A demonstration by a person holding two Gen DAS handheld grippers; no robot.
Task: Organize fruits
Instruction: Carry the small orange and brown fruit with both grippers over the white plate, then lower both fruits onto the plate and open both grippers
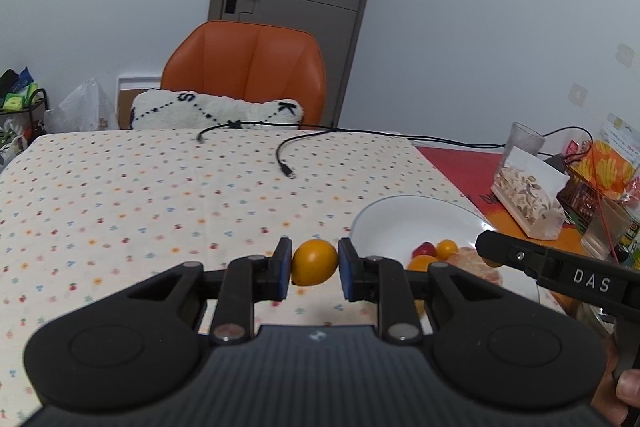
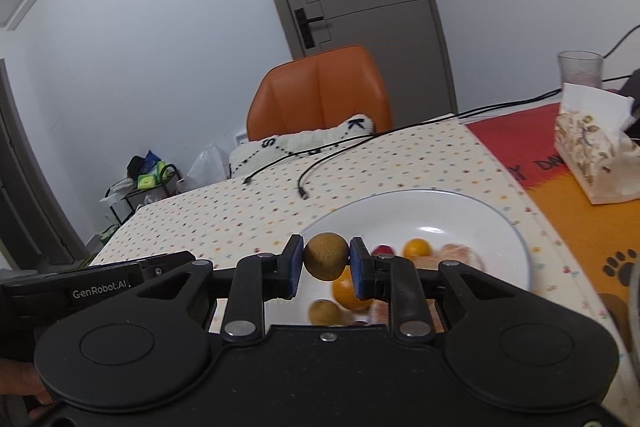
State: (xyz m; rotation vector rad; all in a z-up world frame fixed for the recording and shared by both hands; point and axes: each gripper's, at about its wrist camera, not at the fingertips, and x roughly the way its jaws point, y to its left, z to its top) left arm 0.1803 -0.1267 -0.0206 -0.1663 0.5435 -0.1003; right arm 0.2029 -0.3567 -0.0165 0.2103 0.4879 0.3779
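Left gripper (image 1: pixel 314 269) is pinching yellow fruit (image 1: pixel 314 263) above tablecloth (image 1: pixel 160 195), left of plate (image 1: pixel 384 223) | right gripper (image 2: pixel 326 263) is holding brown fruit (image 2: pixel 326 255) over plate | lower gently before opening, so nothing is rolling out.

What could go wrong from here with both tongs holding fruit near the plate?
1. The left tongs pinch a round orange fruit only at its sides; it may slip and roll across the tablecloth.
2. The right tongs hold a brown fruit over the plate; dropped, it could knock the fruit already there.
3. The tongs are close together and might collide.
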